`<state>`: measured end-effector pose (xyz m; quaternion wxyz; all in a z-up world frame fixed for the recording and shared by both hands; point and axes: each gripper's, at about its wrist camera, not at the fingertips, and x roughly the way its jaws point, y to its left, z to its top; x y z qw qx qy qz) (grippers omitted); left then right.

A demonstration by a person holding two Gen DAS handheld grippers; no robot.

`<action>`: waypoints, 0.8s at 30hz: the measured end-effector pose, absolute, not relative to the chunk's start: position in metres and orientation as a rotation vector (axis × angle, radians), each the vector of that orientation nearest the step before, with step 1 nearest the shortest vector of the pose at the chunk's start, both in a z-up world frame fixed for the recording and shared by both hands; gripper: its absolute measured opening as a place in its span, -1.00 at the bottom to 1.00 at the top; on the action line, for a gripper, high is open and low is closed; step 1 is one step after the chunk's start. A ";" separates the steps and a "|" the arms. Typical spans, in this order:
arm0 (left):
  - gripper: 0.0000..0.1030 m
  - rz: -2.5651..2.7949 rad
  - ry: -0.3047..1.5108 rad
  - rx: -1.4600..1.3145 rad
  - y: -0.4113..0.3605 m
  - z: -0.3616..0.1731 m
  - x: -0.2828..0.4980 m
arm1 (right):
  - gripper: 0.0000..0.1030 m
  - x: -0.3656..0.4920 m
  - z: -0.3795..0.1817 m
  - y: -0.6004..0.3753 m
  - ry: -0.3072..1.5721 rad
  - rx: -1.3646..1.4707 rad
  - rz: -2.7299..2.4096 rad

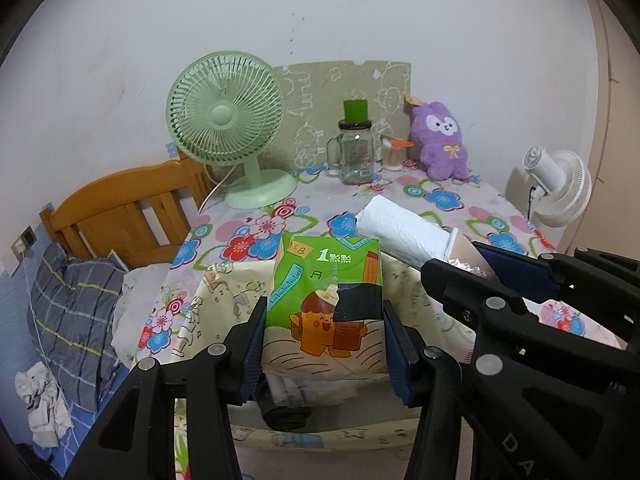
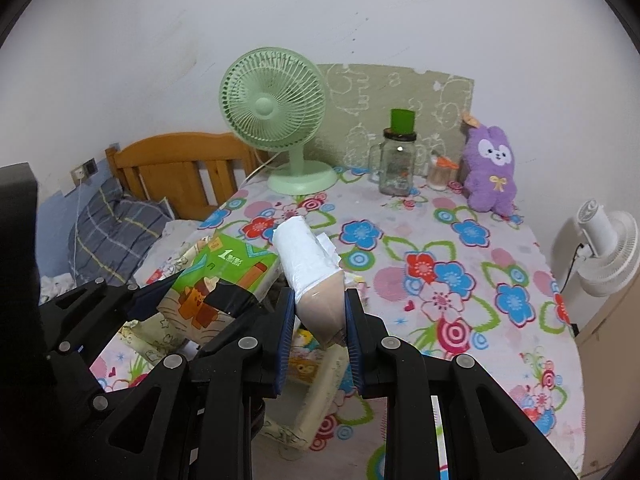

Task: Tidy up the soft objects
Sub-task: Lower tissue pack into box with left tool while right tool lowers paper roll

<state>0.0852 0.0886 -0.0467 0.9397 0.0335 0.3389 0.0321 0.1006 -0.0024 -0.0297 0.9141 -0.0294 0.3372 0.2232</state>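
My left gripper (image 1: 325,336) is shut on a green tissue pack (image 1: 326,300) with a cartoon print, held above a cream fabric box (image 1: 224,300) at the table's near left. My right gripper (image 2: 318,316) is shut on a white and beige rolled soft item (image 2: 312,264), held above the same box (image 2: 320,396). The tissue pack (image 2: 216,280) shows to the left in the right wrist view, and the roll (image 1: 404,236) shows to the right in the left wrist view. A purple plush rabbit (image 1: 440,140) sits at the table's far right (image 2: 492,168).
A floral tablecloth (image 2: 460,280) covers the table. A green desk fan (image 1: 228,128), a glass jar with a green lid (image 1: 356,148) and a cotton swab container (image 1: 394,154) stand at the back. A wooden bed with a plaid pillow (image 1: 72,312) is left. A white fan (image 1: 560,184) stands right.
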 end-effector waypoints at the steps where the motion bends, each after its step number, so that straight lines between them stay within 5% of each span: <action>1: 0.03 0.067 0.697 0.068 0.090 -0.048 0.086 | -0.47 0.102 -0.032 0.000 0.700 -0.062 0.466; 11: 0.06 0.094 0.764 0.049 0.116 -0.071 0.093 | -0.47 0.111 -0.052 0.028 0.753 -0.091 0.510; 24: 0.56 0.123 0.826 0.026 0.136 -0.088 0.098 | -0.48 0.122 -0.072 0.054 0.827 -0.087 0.557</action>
